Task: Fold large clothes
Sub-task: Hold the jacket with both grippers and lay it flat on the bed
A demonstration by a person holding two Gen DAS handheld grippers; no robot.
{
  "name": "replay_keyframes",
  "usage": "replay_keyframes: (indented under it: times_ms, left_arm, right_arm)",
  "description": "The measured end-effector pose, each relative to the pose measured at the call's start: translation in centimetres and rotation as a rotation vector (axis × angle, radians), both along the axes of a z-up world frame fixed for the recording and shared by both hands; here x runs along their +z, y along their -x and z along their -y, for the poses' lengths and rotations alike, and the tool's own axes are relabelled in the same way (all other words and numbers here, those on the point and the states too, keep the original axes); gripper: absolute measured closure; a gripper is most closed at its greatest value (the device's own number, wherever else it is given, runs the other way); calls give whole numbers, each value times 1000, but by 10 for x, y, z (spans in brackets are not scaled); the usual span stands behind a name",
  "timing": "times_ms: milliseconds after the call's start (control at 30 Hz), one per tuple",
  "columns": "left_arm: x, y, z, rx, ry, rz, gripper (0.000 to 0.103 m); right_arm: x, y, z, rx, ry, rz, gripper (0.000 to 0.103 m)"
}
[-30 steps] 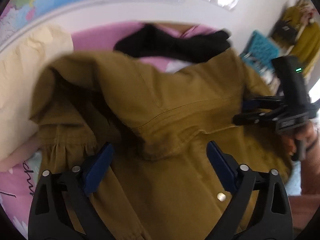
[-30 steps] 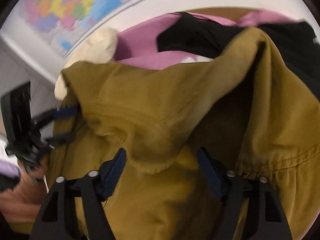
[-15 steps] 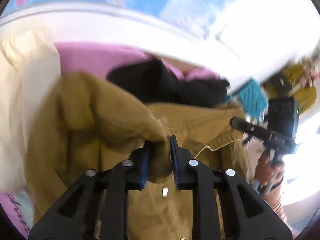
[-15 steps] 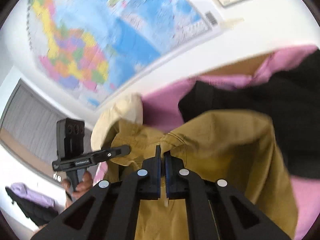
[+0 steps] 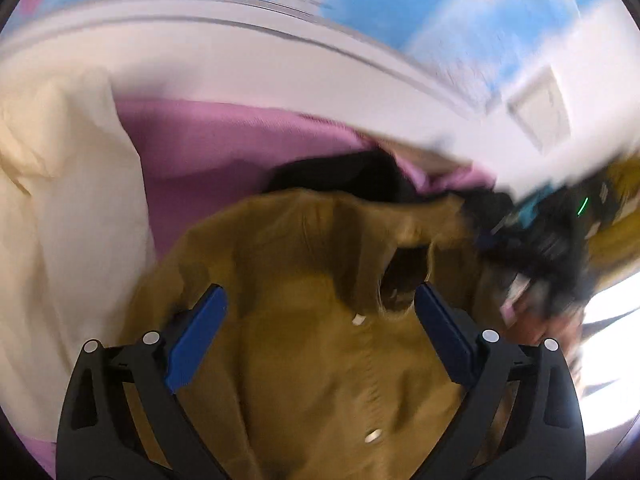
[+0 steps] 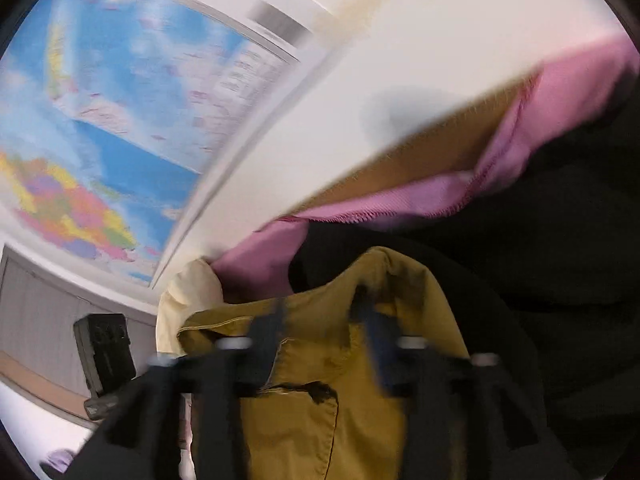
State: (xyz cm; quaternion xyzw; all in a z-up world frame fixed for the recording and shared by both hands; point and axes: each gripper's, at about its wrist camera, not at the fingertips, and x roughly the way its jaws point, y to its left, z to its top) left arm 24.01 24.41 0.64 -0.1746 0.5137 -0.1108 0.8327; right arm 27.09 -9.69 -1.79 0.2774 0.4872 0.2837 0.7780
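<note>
As both grippers' jaws had just opened, we had the olive jacket (image 5: 304, 360) free below our left gripper (image 5: 318, 336) and right gripper (image 6: 324, 344), its button line running away from us.

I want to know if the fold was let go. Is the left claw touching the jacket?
Apart. In the left wrist view the left claw has just opened wide; its blue pads stand clear above the jacket.

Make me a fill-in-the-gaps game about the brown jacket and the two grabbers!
1. The mustard jacket lies on a ____ sheet.
2. Behind the jacket's top edge lies a ____ garment.
3. The left gripper has ____ pads.
4. On the wall hangs a colourful ____.

Missing words: pink; black; blue; map
</note>
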Motion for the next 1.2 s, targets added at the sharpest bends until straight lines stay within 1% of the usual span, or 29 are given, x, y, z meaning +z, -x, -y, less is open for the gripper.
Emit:
replay_keyframes:
  times_ms: [33, 67, 133, 200, 233, 267, 300, 333, 367, 400, 433, 467, 533, 567, 633, 667, 700, 733, 767, 833, 867, 900, 933, 967, 1000, 1067, 1100, 1167, 1200]
  left_arm:
    - [3, 6, 8, -43, -33, 19, 10]
    - [5, 12, 15, -84, -60, 38, 10]
    - [4, 18, 34, -169, -80, 57, 11]
    - [-1, 20, 52, -235, -87, 49, 11]
    - [-6, 18, 60, -261, -86, 36, 14]
    - [-10, 13, 68, -278, -86, 28, 17]
    - [-16, 6, 76, -288, -82, 12, 21]
    - [-21, -2, 81, -288, -71, -2, 28]
    - [-25, -9, 84, -284, -66, -6, 31]
    - [-31, -22, 86, -252, -70, -23, 38]
    - [-34, -32, 84, -218, -68, -32, 45]
    - [-35, -44, 81, -180, -67, -34, 46]
    - [-36, -63, 69, -101, -53, -27, 47]
    - [-38, -72, 61, -58, -45, -30, 46]
    - [-46, -82, 49, 4, -2, -83, 45]
    - [-50, -84, 45, 30, 14, -123, 43]
    - [-51, -82, 44, 33, 23, -138, 39]
    - [-47, -78, 43, 13, 39, -131, 37]
    - [-41, -73, 44, -8, 40, -107, 36]
    - [-25, -56, 42, -40, 55, -53, 27]
    - [-16, -47, 41, -51, 58, -20, 26]
    - [-7, -37, 40, -60, 49, 12, 25]
    - [6, -23, 43, -82, 29, 65, 23]
    - [13, -15, 47, -98, 11, 96, 21]
    - [18, -8, 52, -110, -5, 116, 20]
    - [33, 15, 69, -176, -21, 160, 18]
    - [36, 24, 69, -207, -24, 172, 15]
    - [44, 51, 92, -272, -83, 211, 14]
    - [44, 59, 101, -303, -95, 217, 14]
  right_arm:
    - [11, 6, 2, -2, 23, 40, 35]
    - [25, 14, 4, 38, 41, 100, 36]
    - [37, 24, 0, 86, 92, 140, 38]
    - [39, 34, -12, 159, 176, 153, 49]
    - [35, 34, -17, 177, 203, 151, 52]
    - [31, 34, -22, 192, 236, 147, 61]
    - [23, 30, -28, 203, 268, 134, 65]
    - [17, 27, -32, 203, 266, 119, 71]
    - [9, 20, -36, 208, 257, 91, 80]
    - [3, 15, -39, 199, 268, 83, 87]
    - [-1, 6, -42, 172, 286, 85, 88]
    - [-3, -1, -44, 162, 285, 85, 89]
    - [-2, -16, -38, 85, 241, 81, 89]
    - [0, -19, -32, 51, 231, 81, 87]
    - [5, -20, -20, 19, 168, 64, 85]
    - [12, -15, -12, 26, 137, 61, 80]
    - [23, -5, -4, 47, 146, 79, 65]
    - [34, 9, 6, 68, 178, 114, 59]
    - [45, 23, 16, 86, 212, 152, 55]
    - [68, 65, 45, 121, 269, 231, 43]
    - [74, 81, 54, 126, 281, 251, 36]
    - [79, 102, 68, 133, 301, 271, 34]
    - [83, 126, 83, 141, 335, 283, 34]
    - [83, 151, 95, 149, 380, 288, 32]
    - [82, 167, 99, 154, 409, 288, 27]
    - [70, 211, 114, 161, 475, 269, 24]
    - [64, 226, 117, 172, 501, 248, 23]
    - [47, 256, 114, 194, 553, 230, 23]
    - [40, 272, 112, 214, 570, 222, 23]
